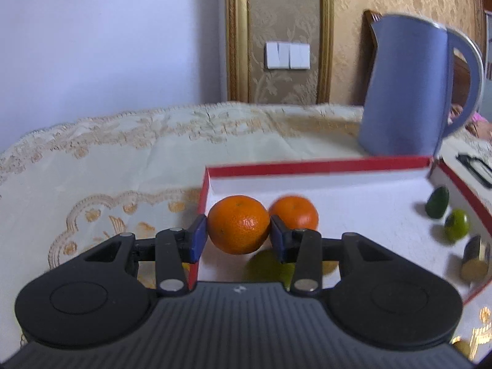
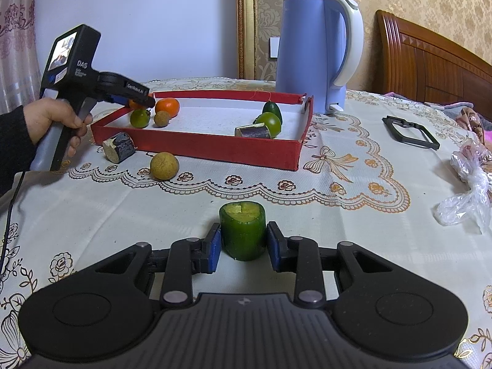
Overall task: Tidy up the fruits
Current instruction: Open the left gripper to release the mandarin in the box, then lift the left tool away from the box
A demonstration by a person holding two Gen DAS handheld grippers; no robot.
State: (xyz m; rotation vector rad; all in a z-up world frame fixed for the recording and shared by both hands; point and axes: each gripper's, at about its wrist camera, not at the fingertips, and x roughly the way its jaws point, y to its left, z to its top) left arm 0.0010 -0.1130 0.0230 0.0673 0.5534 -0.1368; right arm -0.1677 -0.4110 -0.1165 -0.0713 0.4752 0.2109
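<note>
My left gripper [image 1: 238,236] is shut on an orange tangerine [image 1: 238,224] and holds it over the left end of the red tray [image 1: 307,165]. A second tangerine [image 1: 296,215] lies in the tray behind it, a green fruit [image 1: 264,266] below it. Two green fruits [image 1: 457,224] and a dark cane piece [image 1: 473,258] lie at the tray's right. My right gripper [image 2: 243,243] has its pads around a green cucumber piece [image 2: 243,230] standing on the tablecloth. The left gripper also shows in the right wrist view [image 2: 140,100], over the tray [image 2: 215,149].
A blue kettle [image 2: 313,52] stands behind the tray. On the tablecloth before the tray lie a yellow-brown round fruit [image 2: 164,165] and a cane piece [image 2: 119,147]. A black frame [image 2: 410,135] and a plastic bag [image 2: 470,184] lie at the right.
</note>
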